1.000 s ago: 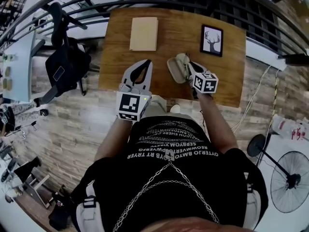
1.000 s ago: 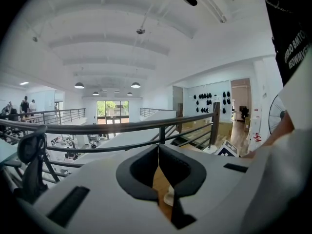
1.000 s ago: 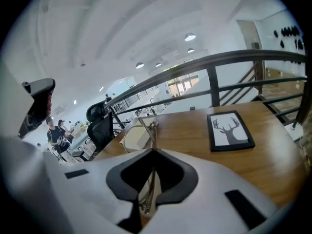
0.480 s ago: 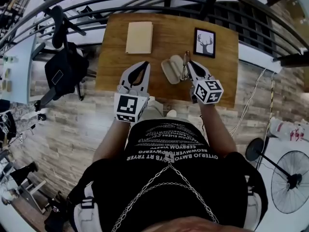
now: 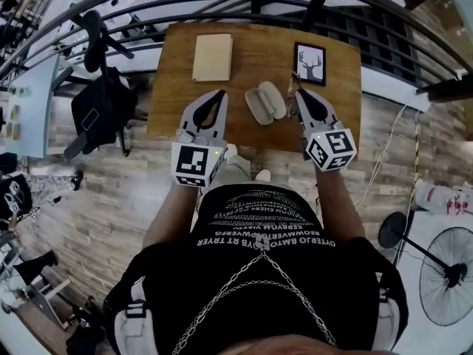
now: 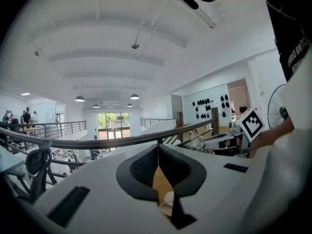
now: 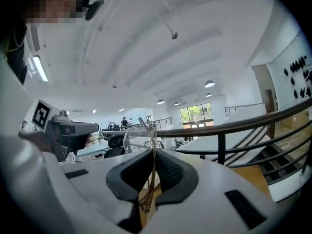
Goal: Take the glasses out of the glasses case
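The pale glasses case (image 5: 264, 102) lies open on the wooden table (image 5: 336, 117), between my two grippers. My right gripper (image 5: 298, 95) is raised to the right of the case and shut on the thin wire-framed glasses (image 5: 293, 103). In the right gripper view the frame runs up between the pads of the right gripper (image 7: 154, 151), with a clear lens (image 7: 137, 139) standing above them. My left gripper (image 5: 220, 95) hovers left of the case, jaws closed together with nothing between them. In the left gripper view the left gripper (image 6: 158, 147) has its tips meeting, and the case (image 6: 168, 202) shows below.
A tan notebook (image 5: 212, 58) lies at the table's back left. A framed deer picture (image 5: 310, 63) lies at the back right. A black railing (image 5: 222, 6) curves behind the table. A black chair (image 5: 103, 106) stands to its left, and a floor fan (image 5: 447, 272) stands at the lower right.
My right gripper has lifted out of the case with the glasses and moved right. The left gripper has risen slightly. The case has stayed open on the table.
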`<state>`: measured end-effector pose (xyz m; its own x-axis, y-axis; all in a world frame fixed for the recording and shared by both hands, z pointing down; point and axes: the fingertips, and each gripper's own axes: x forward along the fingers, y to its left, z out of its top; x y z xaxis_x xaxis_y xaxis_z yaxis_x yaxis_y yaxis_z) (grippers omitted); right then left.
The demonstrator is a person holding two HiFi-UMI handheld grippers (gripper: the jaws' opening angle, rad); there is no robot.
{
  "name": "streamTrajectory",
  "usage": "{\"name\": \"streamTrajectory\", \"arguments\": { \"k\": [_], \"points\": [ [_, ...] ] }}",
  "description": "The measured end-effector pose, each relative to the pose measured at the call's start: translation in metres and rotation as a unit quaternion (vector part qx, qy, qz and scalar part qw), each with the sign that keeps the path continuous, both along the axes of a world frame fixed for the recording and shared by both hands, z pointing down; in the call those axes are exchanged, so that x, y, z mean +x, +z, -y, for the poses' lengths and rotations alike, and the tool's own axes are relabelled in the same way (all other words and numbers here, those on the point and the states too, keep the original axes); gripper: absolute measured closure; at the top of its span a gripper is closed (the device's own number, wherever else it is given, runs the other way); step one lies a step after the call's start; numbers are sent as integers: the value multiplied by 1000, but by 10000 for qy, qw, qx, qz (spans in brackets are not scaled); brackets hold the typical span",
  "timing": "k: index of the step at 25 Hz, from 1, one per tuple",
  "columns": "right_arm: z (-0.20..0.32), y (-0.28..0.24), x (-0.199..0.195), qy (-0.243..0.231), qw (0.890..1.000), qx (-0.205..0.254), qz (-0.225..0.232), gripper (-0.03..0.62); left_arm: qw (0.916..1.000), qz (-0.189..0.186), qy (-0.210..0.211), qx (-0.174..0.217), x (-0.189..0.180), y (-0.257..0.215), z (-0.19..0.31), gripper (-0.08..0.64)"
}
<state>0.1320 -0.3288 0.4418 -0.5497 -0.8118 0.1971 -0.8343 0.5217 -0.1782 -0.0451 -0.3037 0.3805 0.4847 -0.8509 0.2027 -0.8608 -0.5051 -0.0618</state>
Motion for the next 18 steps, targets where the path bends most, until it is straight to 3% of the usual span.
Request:
{"name": "streamTrajectory", "arguments": {
  "k": [14, 18],
  "points": [
    [-62, -99, -1, -185, 9900, 1390, -112, 563, 9989, -34, 16, 469, -2, -41, -44, 532],
    [-74, -114, -1, -193, 9881, 1523, -13, 563, 9988, -34, -44, 484, -9, -42, -57, 531]
  ]
}}
